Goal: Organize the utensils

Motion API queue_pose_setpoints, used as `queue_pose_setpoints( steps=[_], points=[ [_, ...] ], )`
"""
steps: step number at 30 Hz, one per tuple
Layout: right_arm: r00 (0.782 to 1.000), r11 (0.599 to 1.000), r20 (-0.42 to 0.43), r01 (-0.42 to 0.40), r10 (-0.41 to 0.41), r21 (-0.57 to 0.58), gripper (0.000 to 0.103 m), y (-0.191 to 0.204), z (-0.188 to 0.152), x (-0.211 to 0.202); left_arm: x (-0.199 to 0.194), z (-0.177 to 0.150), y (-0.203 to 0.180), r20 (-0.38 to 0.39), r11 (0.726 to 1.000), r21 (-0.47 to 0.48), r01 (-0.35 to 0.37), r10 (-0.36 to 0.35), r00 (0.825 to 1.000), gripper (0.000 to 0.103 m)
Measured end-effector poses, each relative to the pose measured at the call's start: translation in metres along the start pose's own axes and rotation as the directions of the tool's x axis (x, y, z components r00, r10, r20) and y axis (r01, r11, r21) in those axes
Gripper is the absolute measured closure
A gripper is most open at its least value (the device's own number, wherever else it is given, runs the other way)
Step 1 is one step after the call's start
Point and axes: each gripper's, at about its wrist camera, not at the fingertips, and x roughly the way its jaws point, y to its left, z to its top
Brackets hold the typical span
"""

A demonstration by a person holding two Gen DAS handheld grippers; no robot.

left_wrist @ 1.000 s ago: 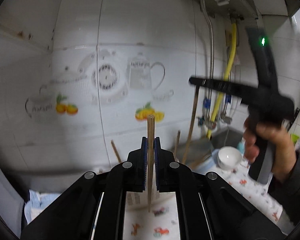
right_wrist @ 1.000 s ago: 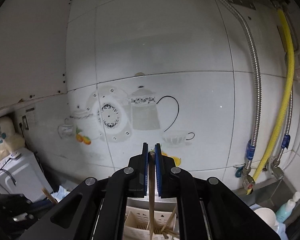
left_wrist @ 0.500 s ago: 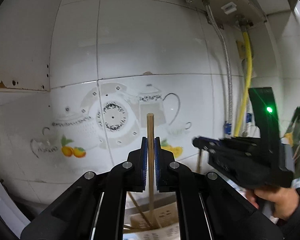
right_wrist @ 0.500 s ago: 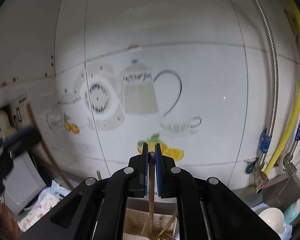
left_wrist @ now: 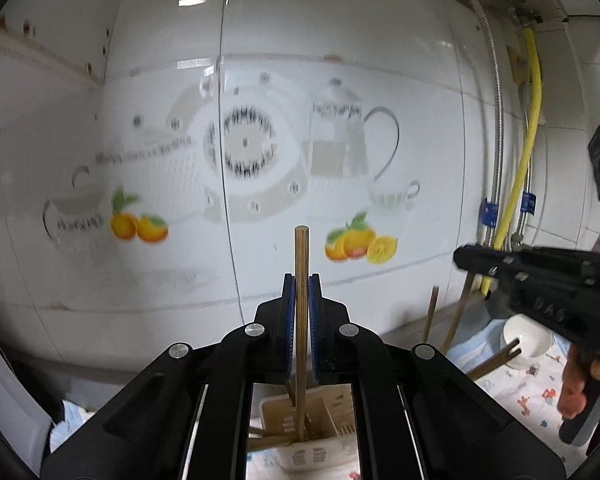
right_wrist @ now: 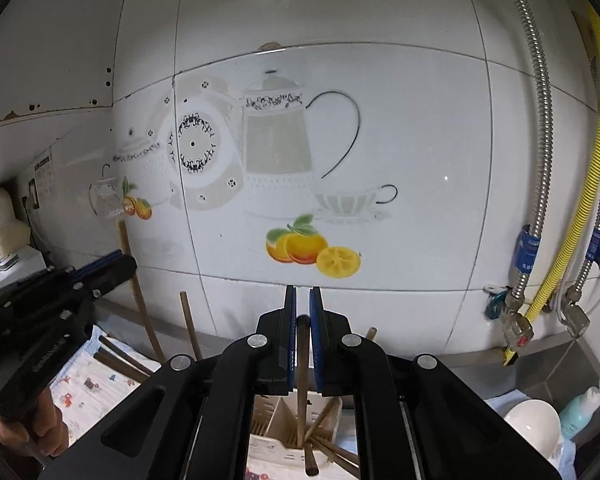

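Both grippers have swung back over the holder. Left gripper [left_wrist: 302,312] is clamping a chopstick [left_wrist: 301,264] upright, holder [left_wrist: 320,440] directly below; right gripper [right_wrist: 302,336] is pinching another chopstick [right_wrist: 303,360], tip dipping inside the holder [right_wrist: 276,412].

chopstick [left_wrist: 301,300]: matt wood | holder [right_wrist: 278,414]: cream plastic | wall tiles [right_wrist: 380,120]: glossy | hose [right_wrist: 540,128]: ribbed metal
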Motion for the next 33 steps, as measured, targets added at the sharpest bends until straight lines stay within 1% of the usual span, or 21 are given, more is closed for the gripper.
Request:
queue_pose_setpoints(
  steps=[1,5,7,13,14,15,16,17,18,19,21,22,23,24,26,28,31,32,33],
  points=[
    [1.0,1.0,0.001,0.002,-0.002,0.001,0.096,-0.001,-0.001,-0.001,0.003,-0.004,0.002,-0.014,1.0,-0.006,-0.003,0.003,1.0,0.097],
    [1.0,1.0,0.003,0.006,-0.006,0.0,0.095,-0.001,-0.001,-0.007,0.01,-0.013,0.01,-0.06,0.999,-0.045,0.024,-0.026,0.998,0.097],
    [1.0,1.0,0.01,0.0,0.0,0.002,0.094,-0.001,-0.001,-0.014,0.008,-0.014,0.012,-0.064,0.998,-0.058,0.033,-0.037,0.997,0.095],
    [1.0,1.0,0.017,-0.009,0.009,0.005,0.076,0.004,-0.004,-0.044,-0.007,-0.011,0.016,-0.069,0.994,-0.088,0.064,-0.07,0.995,0.094],
    [1.0,1.0,0.012,-0.009,0.009,0.004,0.069,0.005,-0.007,-0.049,-0.011,-0.011,0.015,-0.069,0.994,-0.088,0.062,-0.068,0.995,0.094],
    [1.0,1.0,0.008,-0.008,0.008,0.0,0.066,0.007,-0.011,-0.056,-0.017,-0.012,0.014,-0.071,0.994,-0.089,0.065,-0.071,0.995,0.092],
    [1.0,1.0,0.007,-0.004,0.004,0.001,0.064,0.008,-0.015,-0.062,-0.022,-0.013,0.014,-0.075,0.993,-0.093,0.072,-0.079,0.994,0.088],
    [1.0,1.0,-0.001,-0.005,0.005,0.009,0.06,0.009,-0.023,-0.071,-0.03,-0.016,0.014,-0.079,0.993,-0.098,0.068,-0.076,0.994,0.073],
    [1.0,1.0,-0.011,-0.011,0.011,0.018,0.055,0.009,-0.029,-0.075,-0.037,-0.018,0.015,-0.076,0.993,-0.1,0.061,-0.069,0.995,0.054],
    [1.0,1.0,-0.021,-0.011,0.012,0.026,0.053,0.01,-0.036,-0.08,-0.046,-0.023,0.015,-0.07,0.994,-0.1,0.047,-0.054,0.996,0.05],
    [0.999,0.999,-0.038,-0.009,0.01,0.037,0.05,0.012,-0.053,-0.092,-0.061,-0.033,0.016,-0.077,0.994,-0.097,0.048,-0.056,0.995,0.05],
    [0.999,0.999,-0.048,-0.007,0.009,0.046,0.049,0.012,-0.062,-0.097,-0.068,-0.041,0.016,-0.095,0.994,-0.098,0.046,-0.056,0.994,0.049],
    [0.998,0.999,-0.056,-0.001,0.003,0.049,0.046,0.014,-0.072,-0.103,-0.073,-0.047,0.018,-0.106,0.994,-0.105,0.044,-0.055,0.993,0.046],
    [0.998,0.999,-0.059,0.005,-0.002,0.048,0.043,0.016,-0.08,-0.108,-0.08,-0.056,0.02,-0.122,0.993,-0.115,0.037,-0.052,0.991,0.041],
    [0.997,0.999,-0.076,0.025,-0.021,0.044,0.037,0.022,-0.101,-0.118,-0.094,-0.073,0.025,-0.151,0.991,-0.131,0.018,-0.038,0.988,0.035],
    [0.995,0.999,-0.095,0.03,-0.026,0.038,0.035,0.028,-0.118,-0.124,-0.106,-0.09,0.028,-0.181,0.992,-0.126,-0.008,-0.015,0.983,0.029],
    [0.992,0.999,-0.119,0.046,-0.043,0.022,0.029,0.042,-0.147,-0.135,-0.122,-0.113,0.032,-0.221,0.991,-0.133,-0.022,-0.008,0.975,0.019],
    [0.991,0.999,-0.125,0.045,-0.042,0.023,0.027,0.045,-0.153,-0.138,-0.129,-0.123,0.033,-0.236,0.99,-0.136,-0.038,0.005,0.972,0.014],
    [0.991,0.999,-0.13,0.046,-0.043,0.026,0.026,0.049,-0.162,-0.142,-0.134,-0.131,0.035,-0.247,0.989,-0.141,-0.048,0.012,0.969,0.012]
  ],
)
